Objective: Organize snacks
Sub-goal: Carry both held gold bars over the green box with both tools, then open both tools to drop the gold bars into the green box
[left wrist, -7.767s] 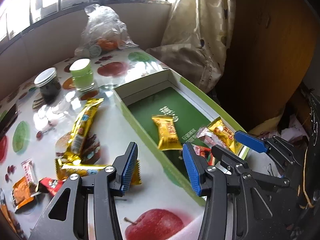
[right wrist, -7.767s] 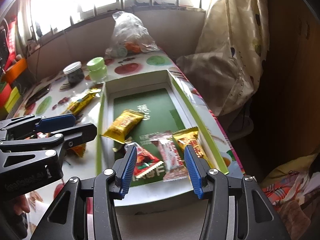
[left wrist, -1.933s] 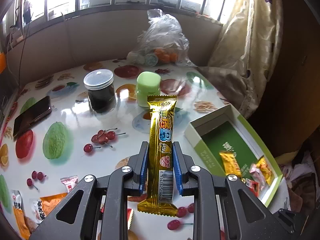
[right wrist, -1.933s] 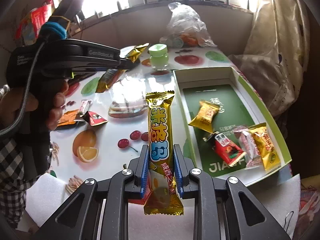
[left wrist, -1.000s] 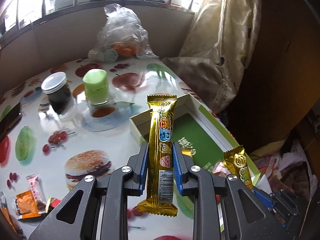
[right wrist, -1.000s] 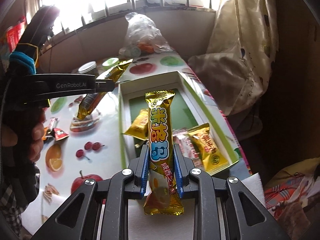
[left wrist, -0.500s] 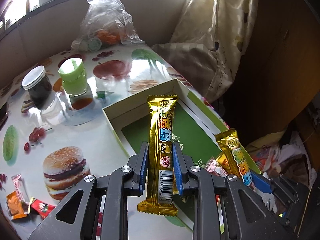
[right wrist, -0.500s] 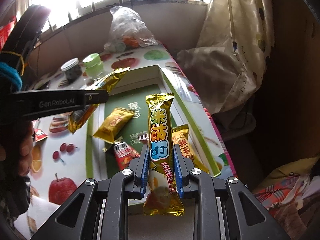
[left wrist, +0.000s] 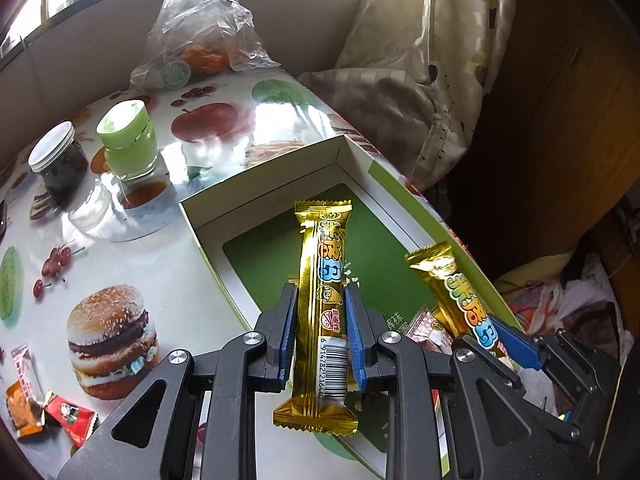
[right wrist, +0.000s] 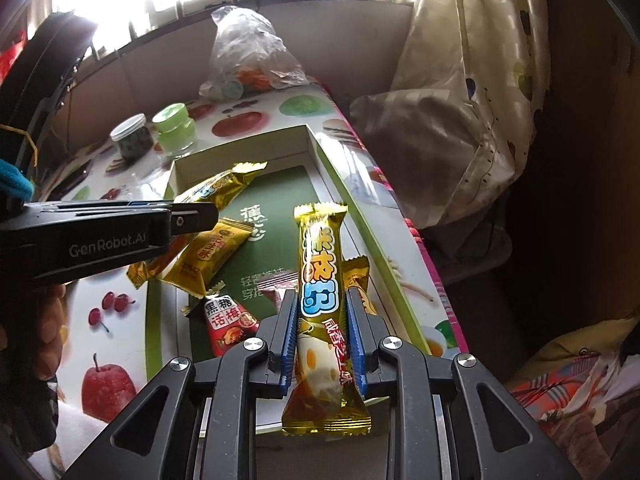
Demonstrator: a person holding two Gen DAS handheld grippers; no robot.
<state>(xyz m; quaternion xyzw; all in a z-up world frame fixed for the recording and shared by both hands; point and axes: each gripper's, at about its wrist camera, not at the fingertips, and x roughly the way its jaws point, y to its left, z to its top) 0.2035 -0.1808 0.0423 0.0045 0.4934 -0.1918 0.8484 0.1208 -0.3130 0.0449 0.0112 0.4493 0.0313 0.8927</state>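
My left gripper is shut on a long gold snack bar and holds it above the open green and white box. My right gripper is shut on a second gold snack bar, above the near end of the same box. The right-hand bar also shows in the left wrist view, and the left-hand bar in the right wrist view. Inside the box lie a gold candy packet, a red packet and others partly hidden by the bar.
On the fruit-print tablecloth stand a green-lidded jar, a dark jar with a white lid and a plastic bag of items. Small loose packets lie at the left. A curtain hangs past the table's right edge.
Both grippers, each holding its gold bar, have moved in over the box. The left one swung from the table's middle toward the box.
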